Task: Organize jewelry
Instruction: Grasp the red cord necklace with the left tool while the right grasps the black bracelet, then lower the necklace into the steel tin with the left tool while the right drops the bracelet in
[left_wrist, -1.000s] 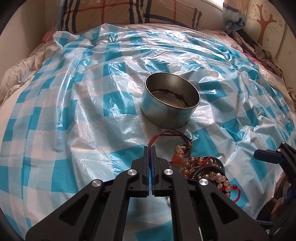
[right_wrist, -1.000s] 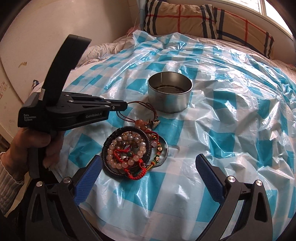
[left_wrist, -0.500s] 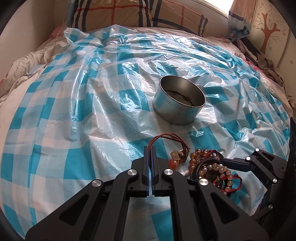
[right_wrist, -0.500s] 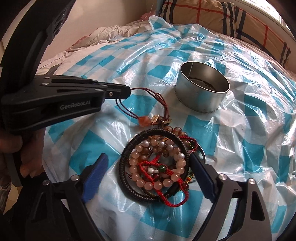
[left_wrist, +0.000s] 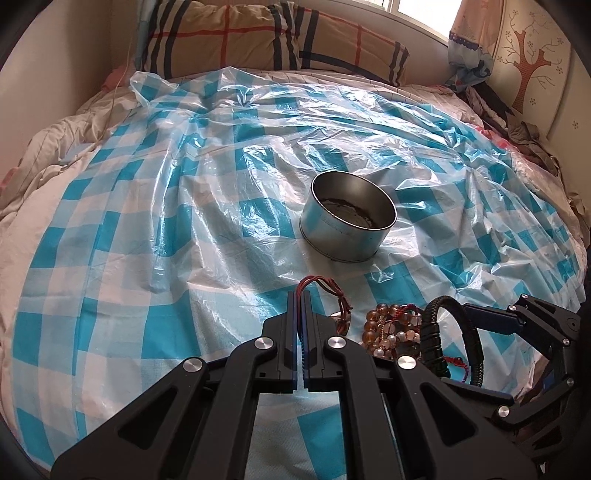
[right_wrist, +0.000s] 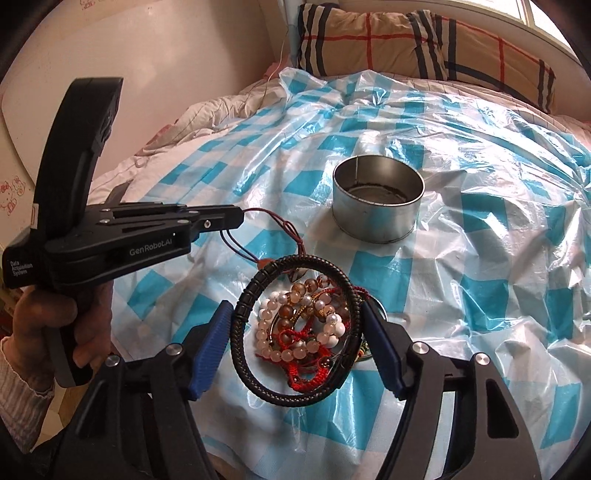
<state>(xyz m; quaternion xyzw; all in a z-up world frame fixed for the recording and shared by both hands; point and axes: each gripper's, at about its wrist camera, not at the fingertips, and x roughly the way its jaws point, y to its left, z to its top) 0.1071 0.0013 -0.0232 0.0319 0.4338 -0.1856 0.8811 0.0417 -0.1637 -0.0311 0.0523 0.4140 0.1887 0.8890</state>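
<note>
- Clearly, the left gripper (right_wrist: 240, 218) is clenched on the red cord (right_wrist: 275, 229) of a pendant necklace; the cord loops out of its closed tips and trails down toward the pile of jewelry.
- The right gripper (right_wrist: 299, 343) has just been closing, and its blue pads (right_wrist: 212, 343) now press on either side of the black braided bracelet (right_wrist: 295, 325), which stands tilted up off the sheet.
- Seen through that ring, the bead bracelets (right_wrist: 295, 332) (pale pink, amber and a knotted red one) lie heaped on the blue-checked plastic sheet (right_wrist: 480, 258).
- A round metal tin (right_wrist: 376, 214) stands upright on the sheet beyond the heap, apart from it, with something dark lying in its bottom.
- A person's hand (right_wrist: 55, 325) grips the left tool's handle at the left edge of the right wrist view.
- A plaid pillow (left_wrist: 277, 40) lies at the far end of the bed.
</note>
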